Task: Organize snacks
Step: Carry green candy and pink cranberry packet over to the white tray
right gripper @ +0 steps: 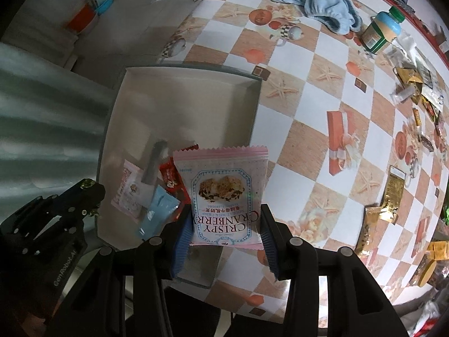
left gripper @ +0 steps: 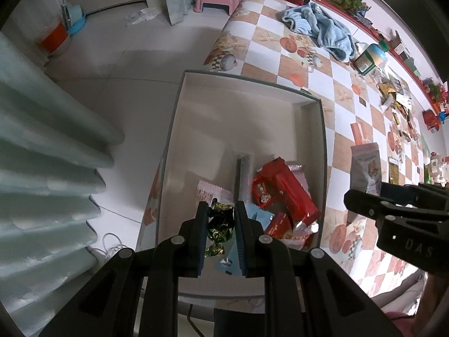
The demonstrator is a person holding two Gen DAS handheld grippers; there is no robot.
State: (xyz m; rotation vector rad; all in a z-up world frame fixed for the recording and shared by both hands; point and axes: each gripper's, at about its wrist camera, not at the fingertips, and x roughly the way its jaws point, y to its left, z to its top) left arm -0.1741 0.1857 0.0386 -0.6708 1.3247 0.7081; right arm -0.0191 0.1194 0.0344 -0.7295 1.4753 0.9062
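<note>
A grey-rimmed white box (left gripper: 179, 118) sits at the table's near left edge and holds red packets (left gripper: 283, 188), a pink packet (left gripper: 210, 193) and a light blue packet (left gripper: 259, 216). My left gripper (left gripper: 220, 219) hangs over the box, shut on a green-and-gold foil candy (left gripper: 220, 229). My right gripper (right gripper: 226, 219) is shut on a pink Crispy Cranberry packet (right gripper: 224, 193), held upright over the box's right rim (right gripper: 254, 118). The left wrist view shows that packet (left gripper: 364, 165) edge-on in the right gripper (left gripper: 364, 196).
A checkered tablecloth (right gripper: 303, 106) covers the table. On it lie a blue towel (right gripper: 317, 2), a green-lidded jar (right gripper: 381, 31) and several loose snack packets (right gripper: 390, 196) along the right side. Floor and pale curtain (left gripper: 42, 154) lie left of the box.
</note>
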